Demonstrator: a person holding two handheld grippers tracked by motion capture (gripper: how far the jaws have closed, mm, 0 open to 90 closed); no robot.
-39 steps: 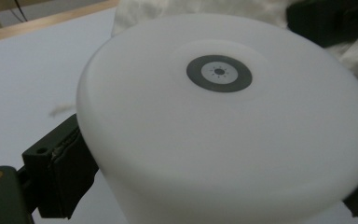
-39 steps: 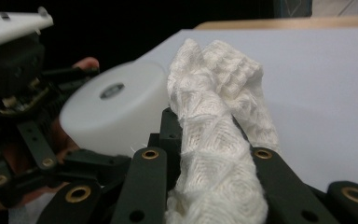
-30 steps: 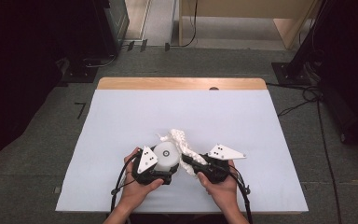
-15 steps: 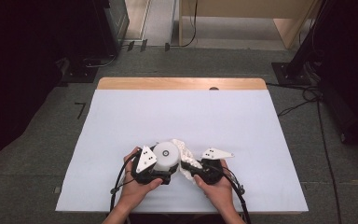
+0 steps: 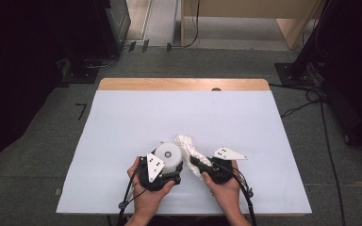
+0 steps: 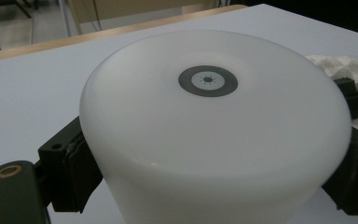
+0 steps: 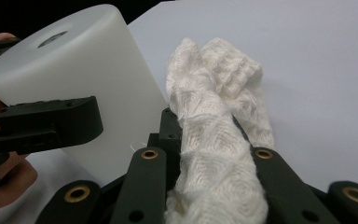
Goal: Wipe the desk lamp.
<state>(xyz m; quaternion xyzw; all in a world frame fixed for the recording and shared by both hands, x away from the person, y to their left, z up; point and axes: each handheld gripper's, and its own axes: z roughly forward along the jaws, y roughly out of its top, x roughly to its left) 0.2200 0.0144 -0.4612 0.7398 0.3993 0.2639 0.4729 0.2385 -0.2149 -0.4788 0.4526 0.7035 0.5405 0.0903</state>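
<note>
Now | left fingers [image 6: 205,186] clamp white cylinder [image 6: 214,130] | right fingers [image 7: 205,163] pinch knitted cloth [image 7: 214,140]

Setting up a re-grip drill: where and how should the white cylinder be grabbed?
Grip the cylinder across its curved side wall, low down, coming in level from the person's side. It stands upright on the table, so the round flanks suit opposed jaws, as the left gripper shows.

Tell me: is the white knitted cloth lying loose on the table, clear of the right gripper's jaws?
No: the white knitted cloth is clamped between the right gripper's black jaws.
</note>
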